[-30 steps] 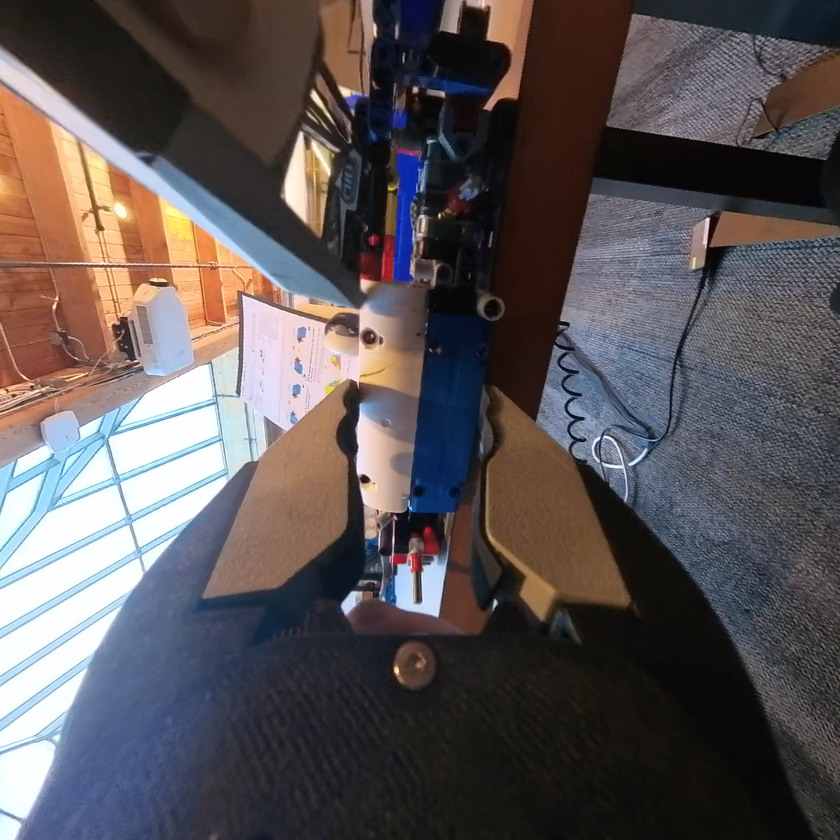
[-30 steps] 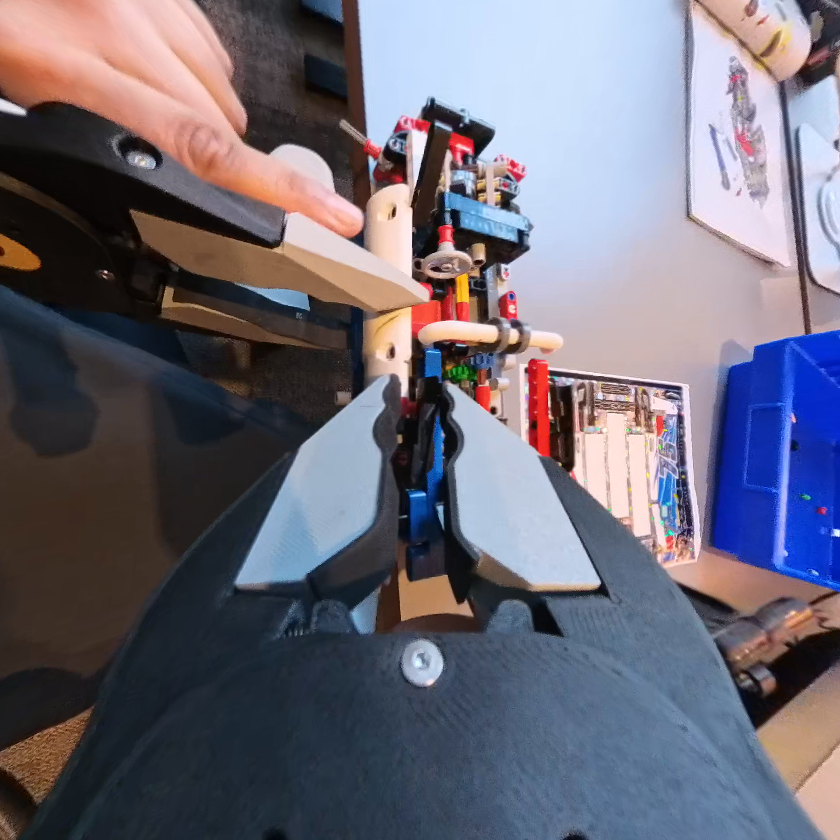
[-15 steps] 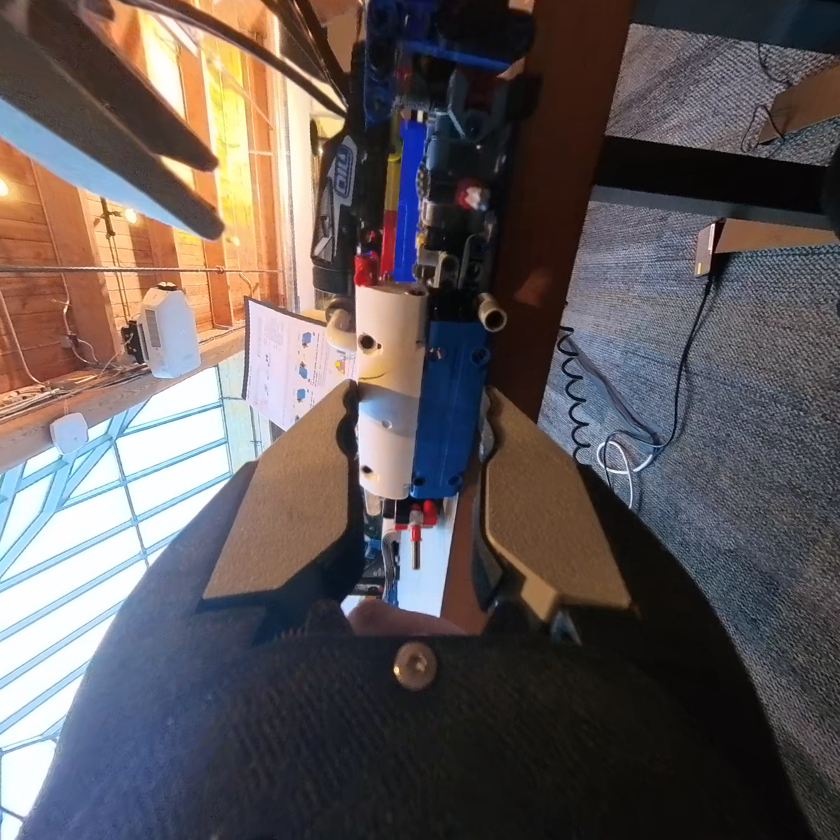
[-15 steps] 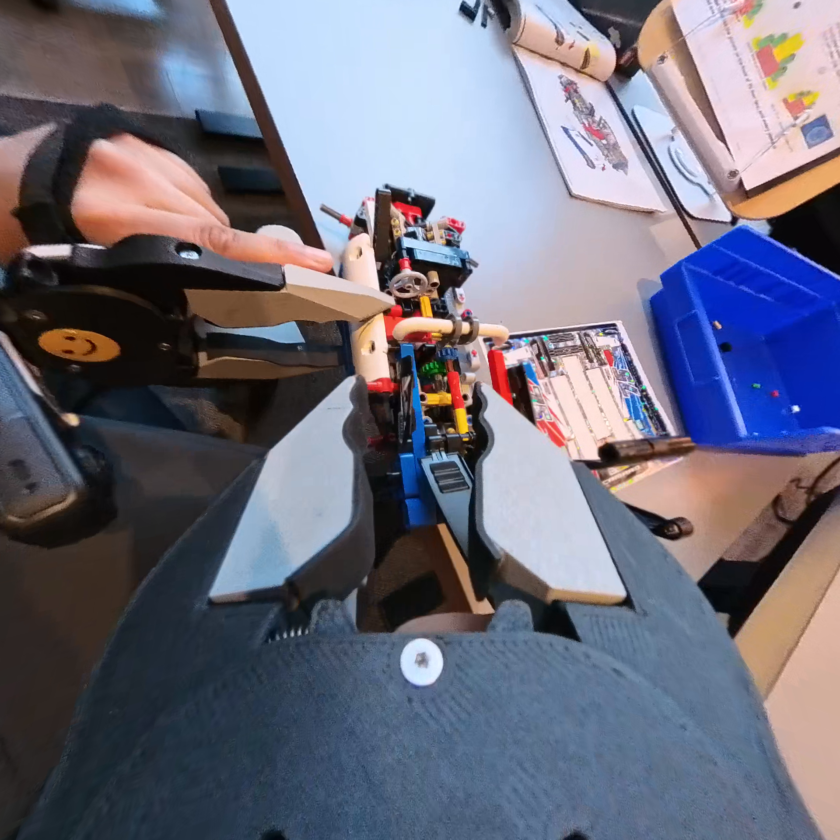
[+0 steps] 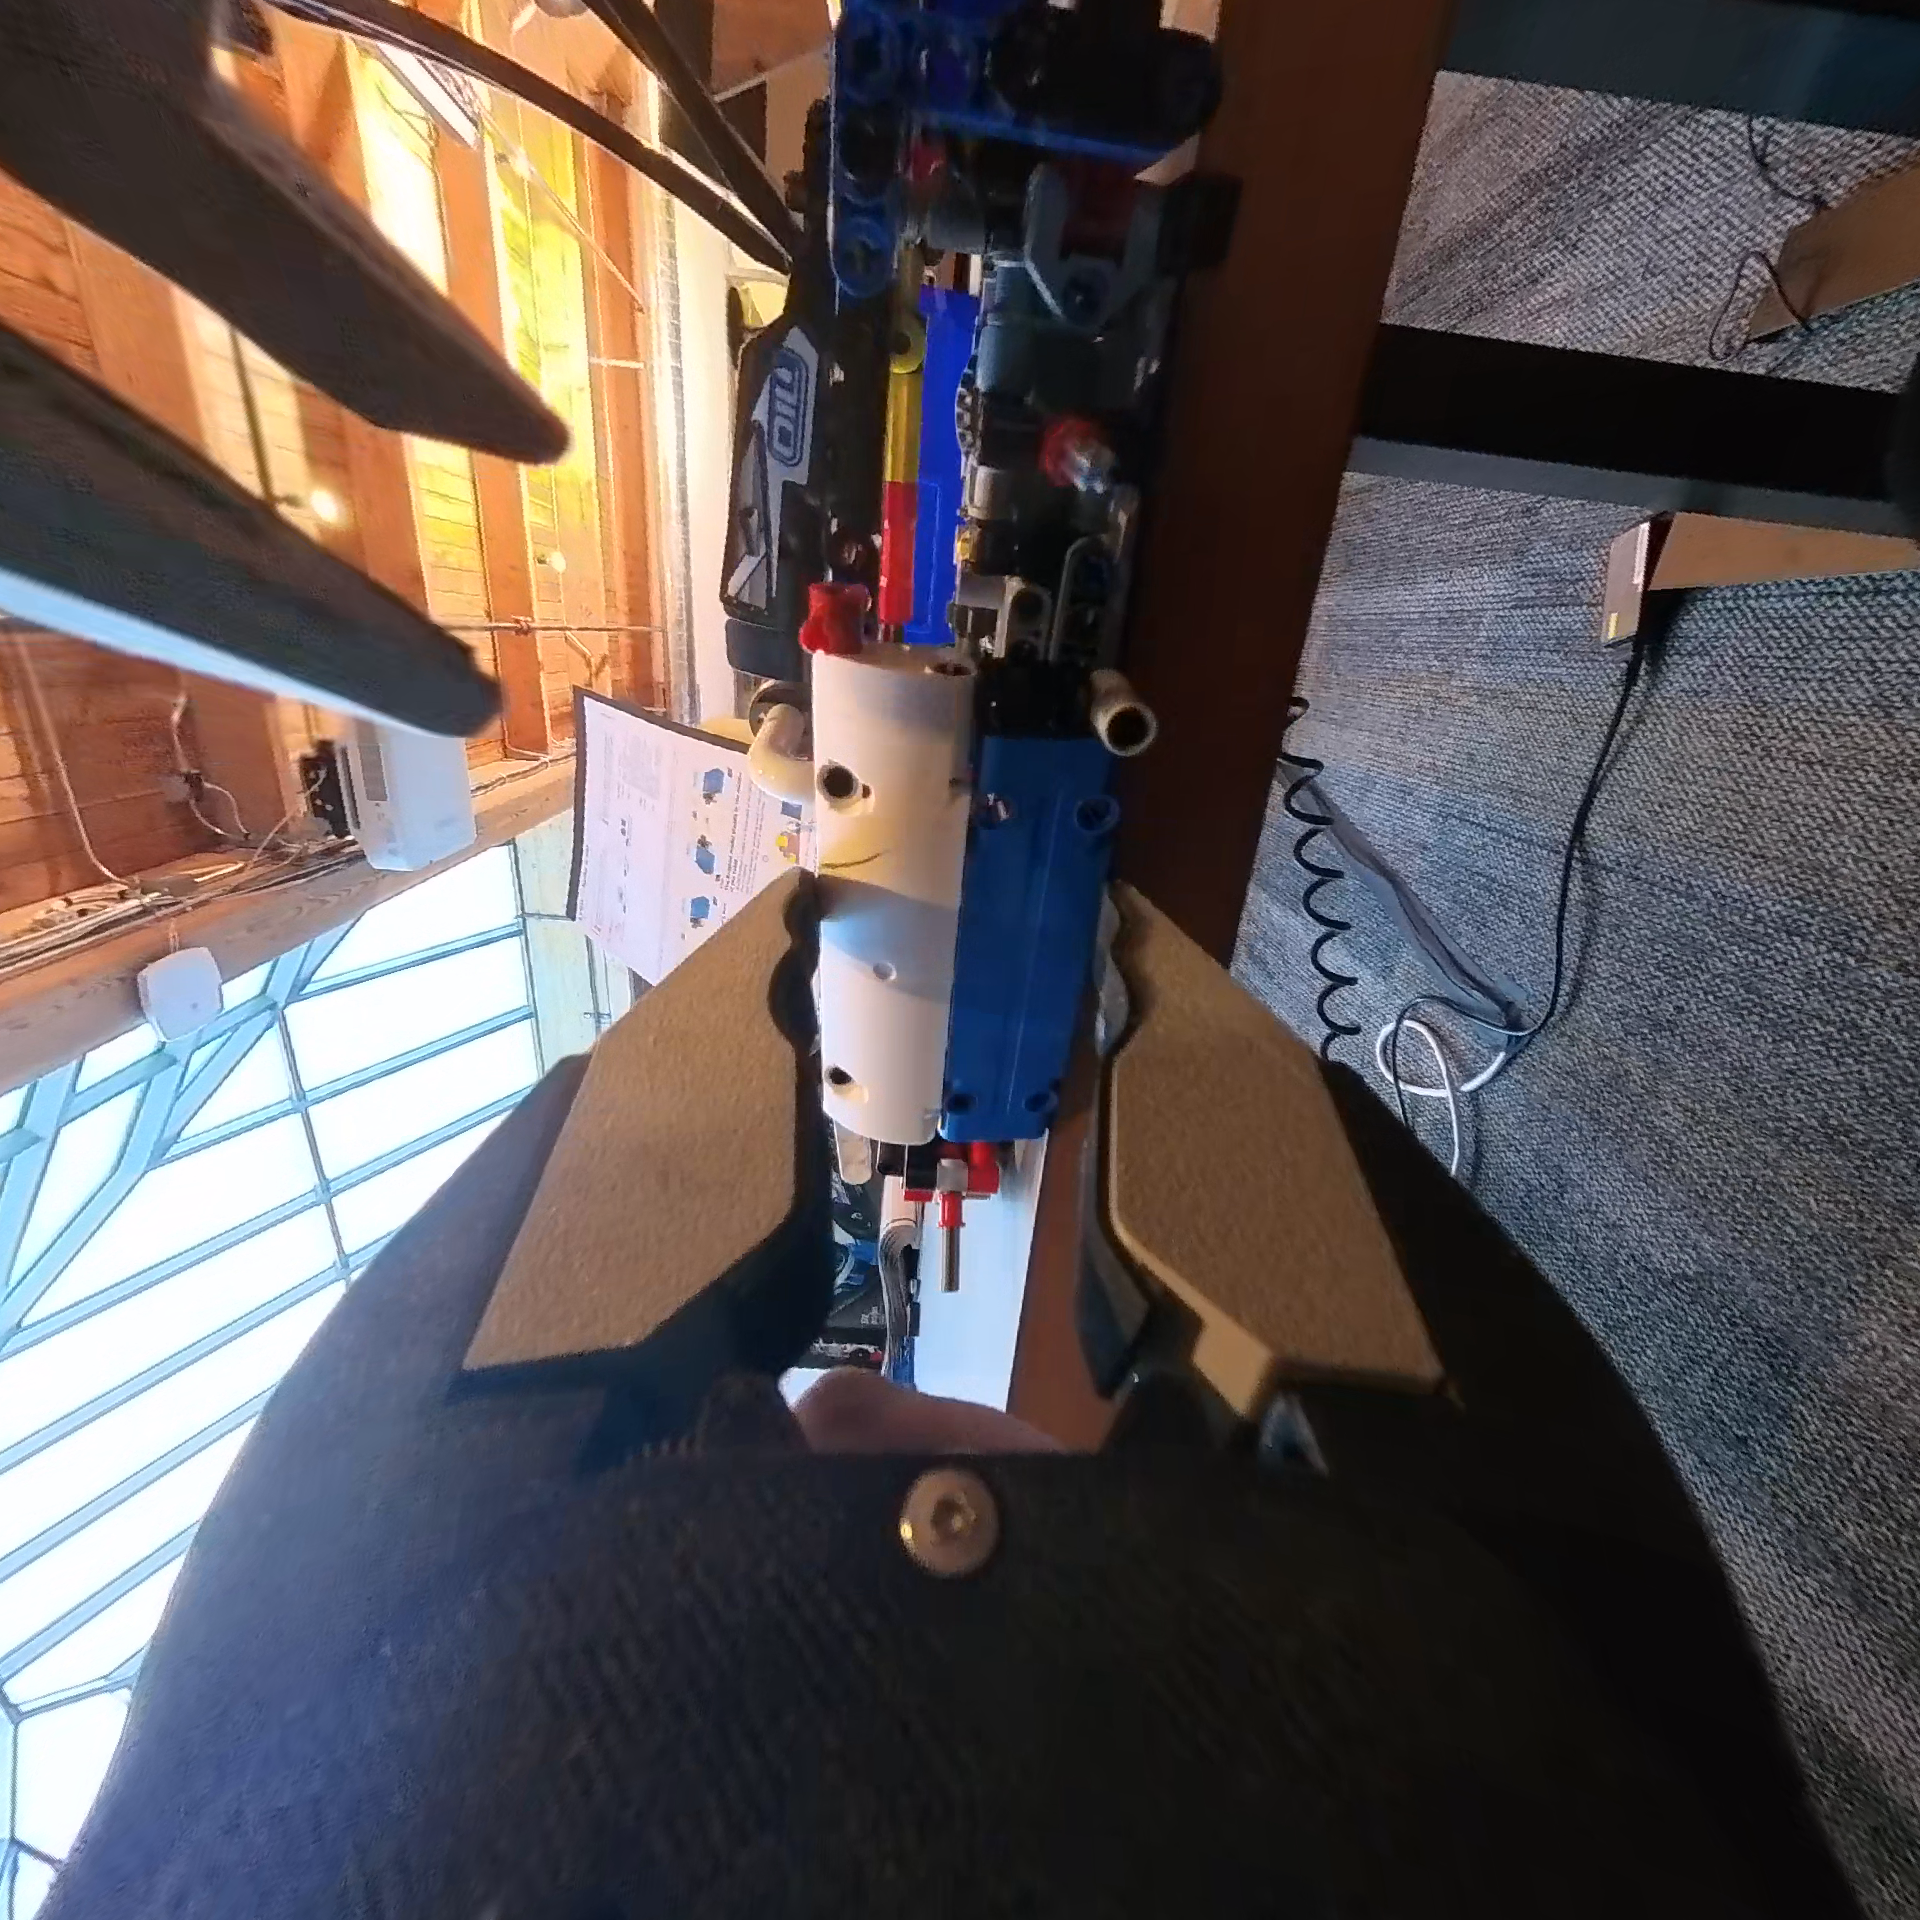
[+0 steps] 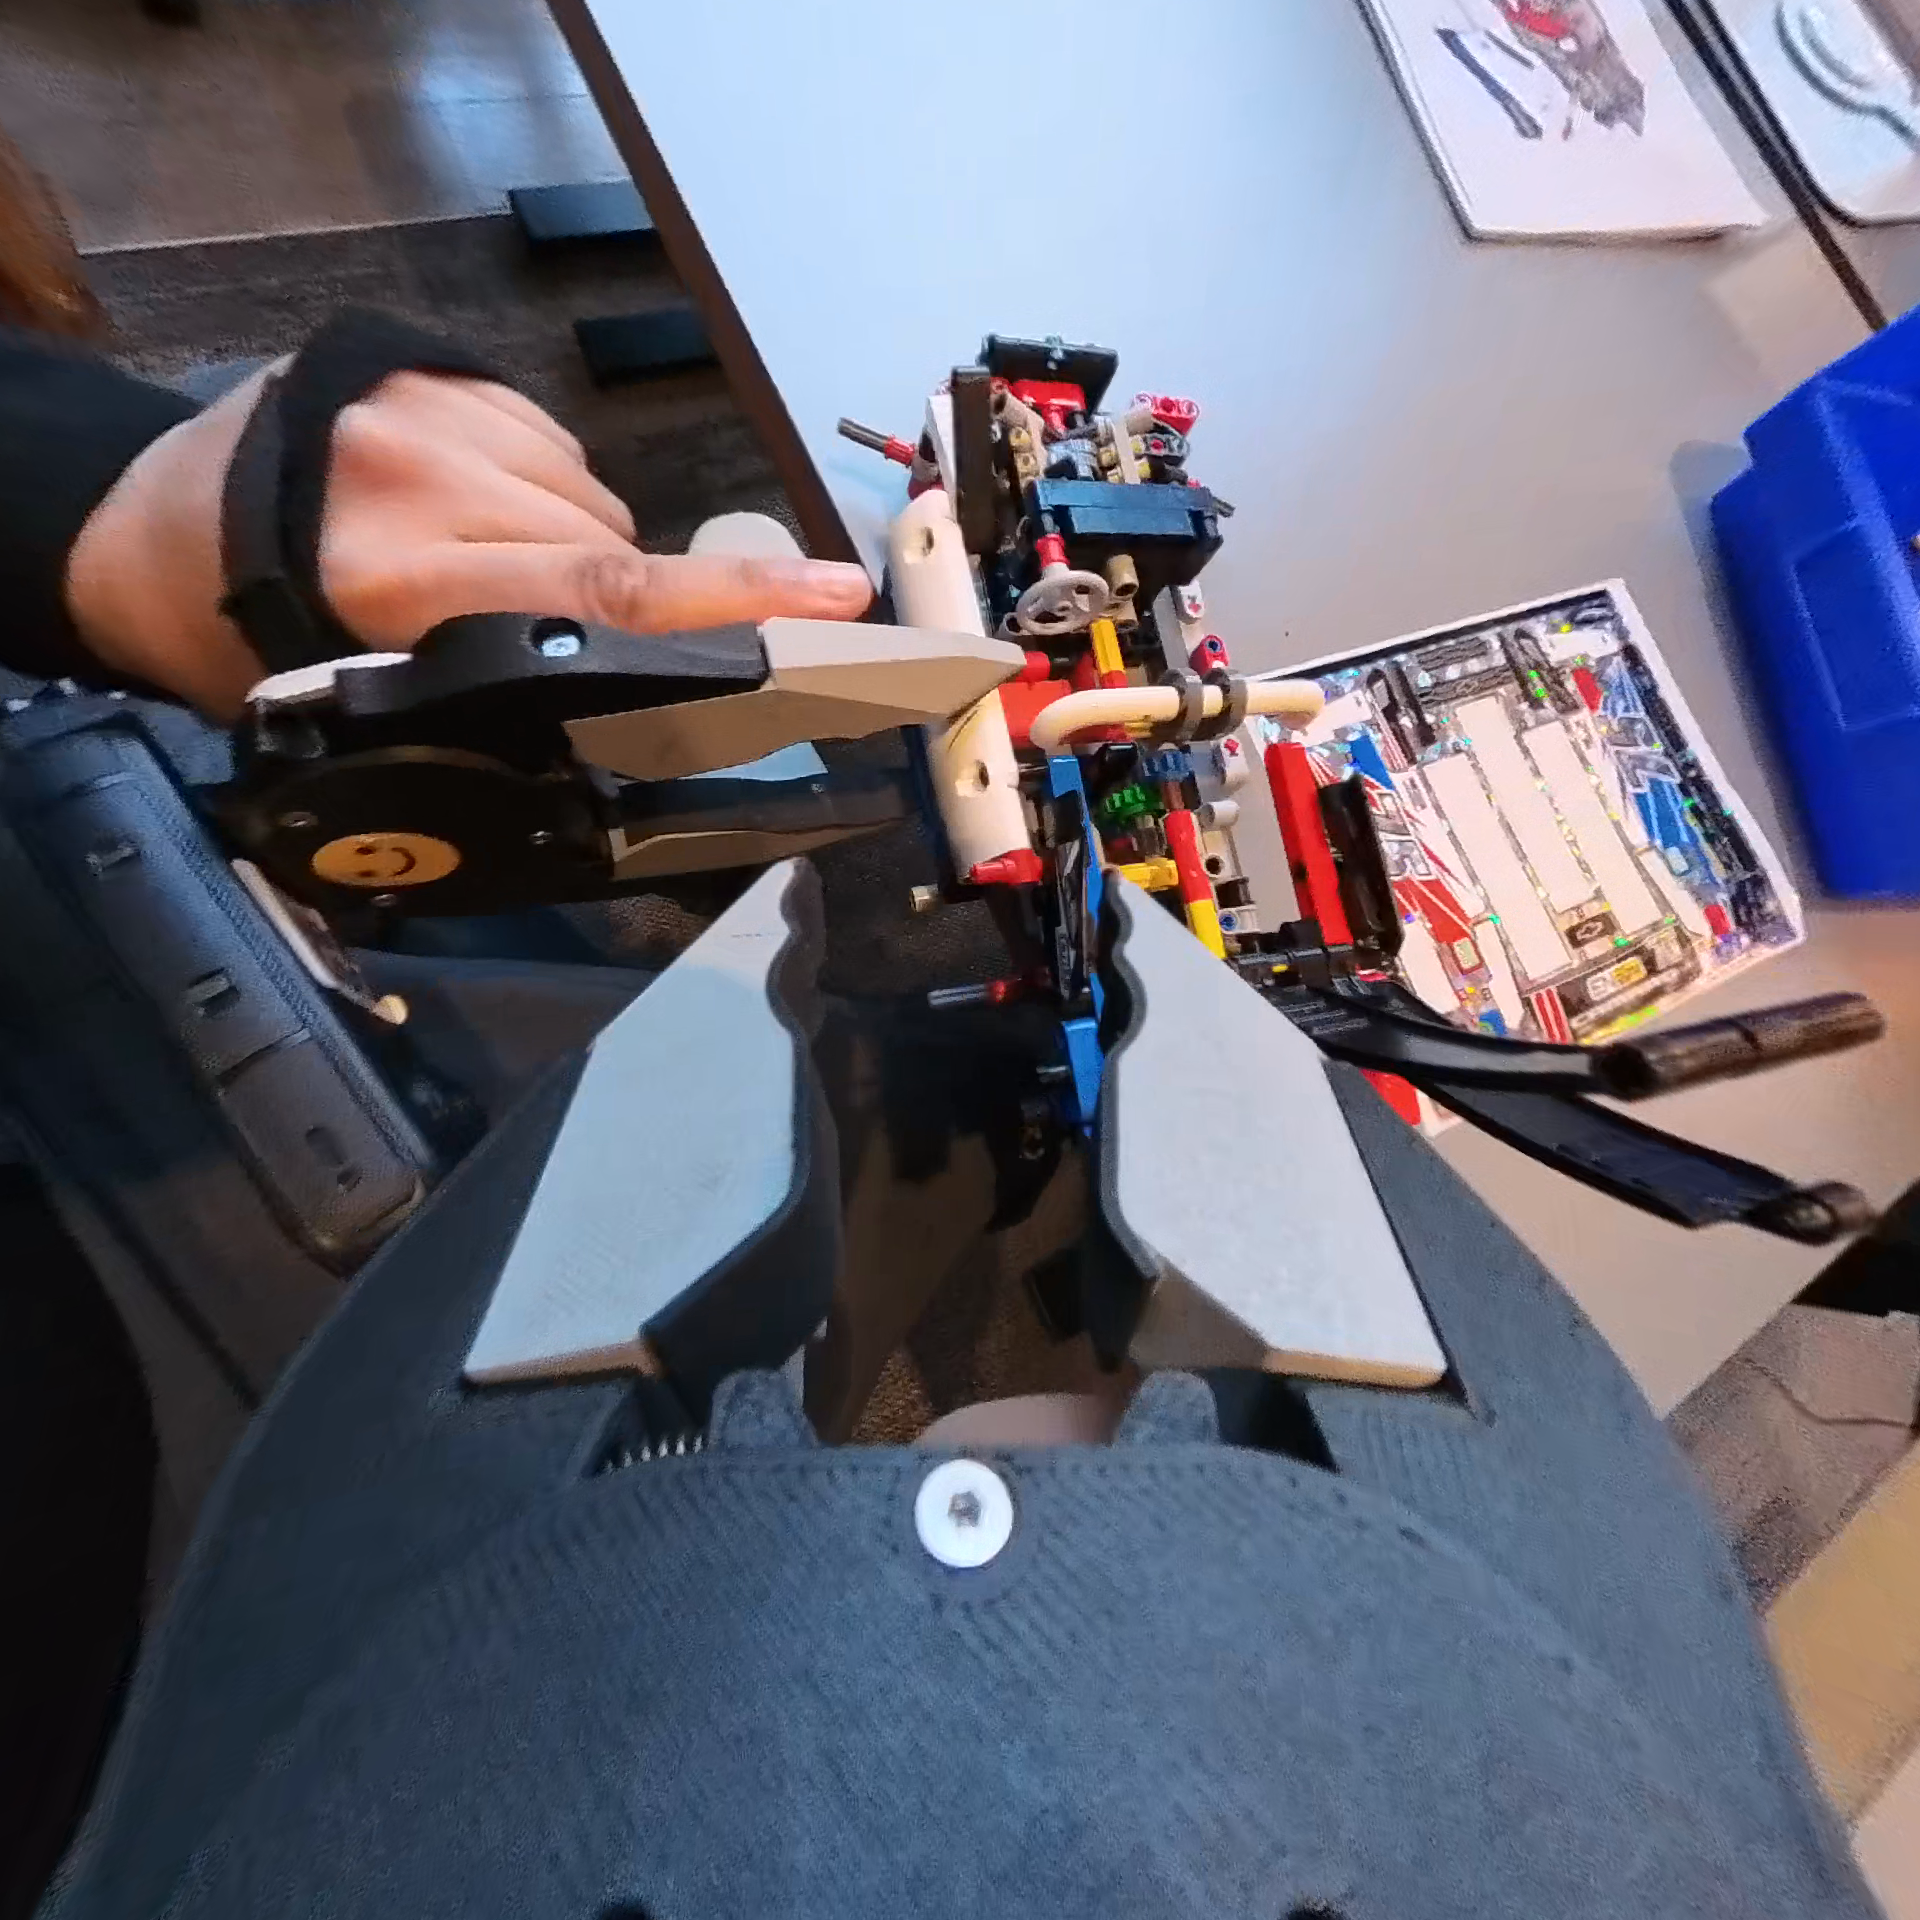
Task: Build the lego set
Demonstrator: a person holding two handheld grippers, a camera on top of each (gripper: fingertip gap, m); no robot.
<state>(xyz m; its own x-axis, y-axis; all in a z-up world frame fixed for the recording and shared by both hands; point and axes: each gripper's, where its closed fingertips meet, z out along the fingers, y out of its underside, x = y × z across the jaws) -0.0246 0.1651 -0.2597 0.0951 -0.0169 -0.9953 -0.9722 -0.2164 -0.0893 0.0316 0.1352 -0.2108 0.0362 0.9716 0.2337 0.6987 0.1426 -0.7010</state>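
Note:
The lego model [image 5: 966,883], a vehicle frame with a white panel, a blue panel and many red, yellow and black parts, is held on its side at the table's edge. My left gripper [image 5: 956,914] is shut on its white and blue panels. In the right wrist view the left gripper [image 6: 914,727] clamps the model [image 6: 1091,644] from the left, with a hand [image 6: 468,540] on it. My right gripper [image 6: 956,894] is open just below the model. Its right finger [image 6: 1195,1091] lies against a blue beam; the left finger is clear. Its dark fingers [image 5: 312,343] show at the upper left of the left wrist view.
The white table [image 6: 1039,156] holds a sticker sheet [image 6: 1538,810], a blue bin [image 6: 1829,644], an instruction booklet [image 6: 1558,114] and a long black lego piece [image 6: 1662,1049]. The brown table edge [image 5: 1247,520] runs beside the model. Carpet with cables [image 5: 1455,1018] lies below. Spacing between my two grippers at the tips: around 8 centimetres.
My right gripper was shut on the model's blue end; it has opened wide and drawn back. The left gripper keeps its hold on the model.

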